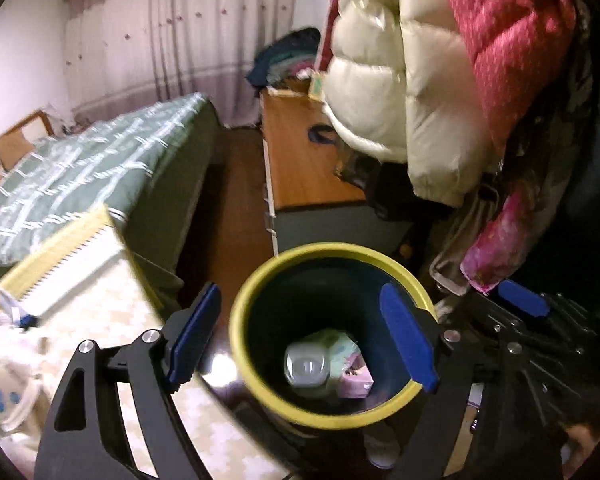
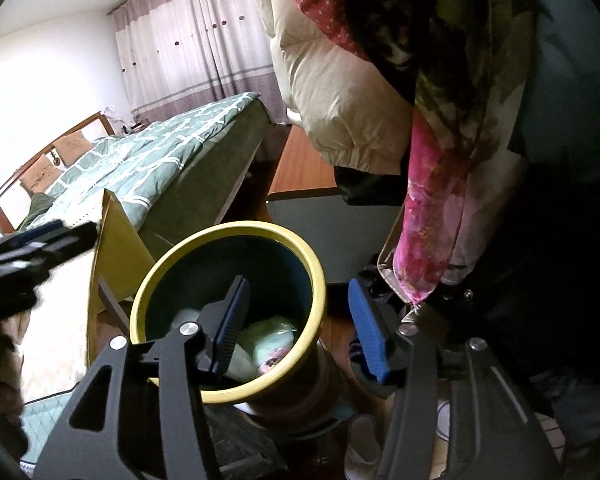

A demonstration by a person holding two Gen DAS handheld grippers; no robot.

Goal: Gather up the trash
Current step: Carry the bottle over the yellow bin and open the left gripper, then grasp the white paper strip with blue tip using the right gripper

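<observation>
A round bin with a yellow rim (image 1: pixel 242 312) and dark inside stands on the floor; it also shows in the right wrist view (image 2: pixel 320 280). Inside lie a crushed clear plastic bottle (image 1: pixel 306 370), a pale green wrapper (image 1: pixel 338 342) and a pink packet (image 1: pixel 358 380); the green wrapper shows in the right wrist view (image 2: pixel 274 338). My left gripper (image 1: pixel 302 338) is open and empty above the bin's mouth. My right gripper (image 2: pixel 300 324) is open and empty over the bin's right rim. The right gripper shows in the left wrist view (image 1: pixel 524 300), and the left one in the right wrist view (image 2: pixel 32 248).
A table with a pale patterned cloth (image 1: pixel 112 312) holds a white plastic bag (image 1: pixel 4 392) and tissues. A yellow cardboard box (image 2: pixel 116 248) stands by the bin. A green-quilted bed (image 1: pixel 92 168), a wooden desk (image 1: pixel 300 164) and hanging coats (image 1: pixel 400 80) surround it.
</observation>
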